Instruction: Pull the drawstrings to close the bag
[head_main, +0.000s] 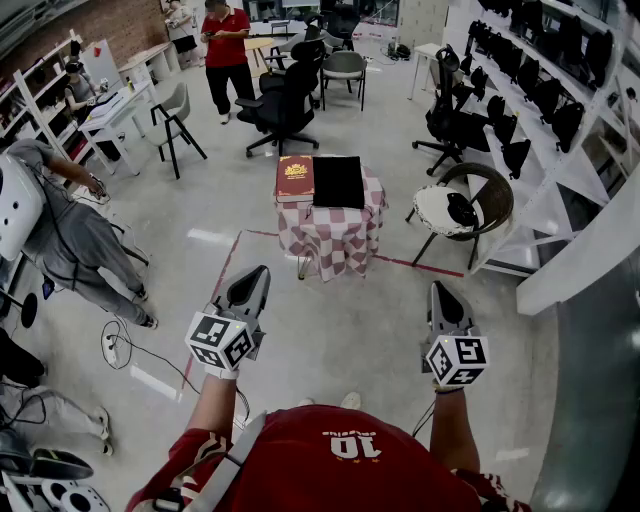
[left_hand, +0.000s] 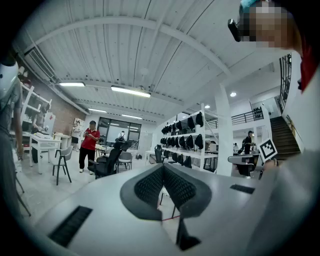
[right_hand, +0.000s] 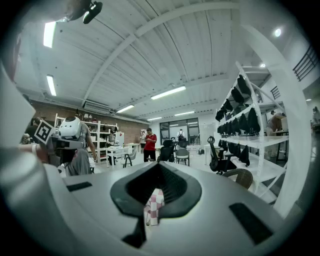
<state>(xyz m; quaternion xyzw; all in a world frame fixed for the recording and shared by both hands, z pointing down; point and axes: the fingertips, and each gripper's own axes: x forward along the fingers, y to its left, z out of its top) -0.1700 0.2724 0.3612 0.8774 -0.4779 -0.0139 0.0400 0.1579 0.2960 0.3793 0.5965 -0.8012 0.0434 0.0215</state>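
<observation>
Head view: a person in a red shirt stands on the open floor, well short of a small desk draped in a checked cloth. By the look of it, the task has not begun. At left, the left tongs are held level and pressed together on nothing; the left gripper view shows their ribbed pads meeting, with only the room beyond. On the far desk lie a dark red flat item with a gold emblem and, touching its right edge, a black flat item. From this range it cannot be told which is the drawstring bag, no strings can be made out, and nothing shows whether either holds anything. At right, the right tongs are likewise closed and empty; the right gripper view shows only the distant checked cloth through the notch below them. Everything remains to be done: approaching the desk, finding the strings, gripping them and pulling them.
</observation>
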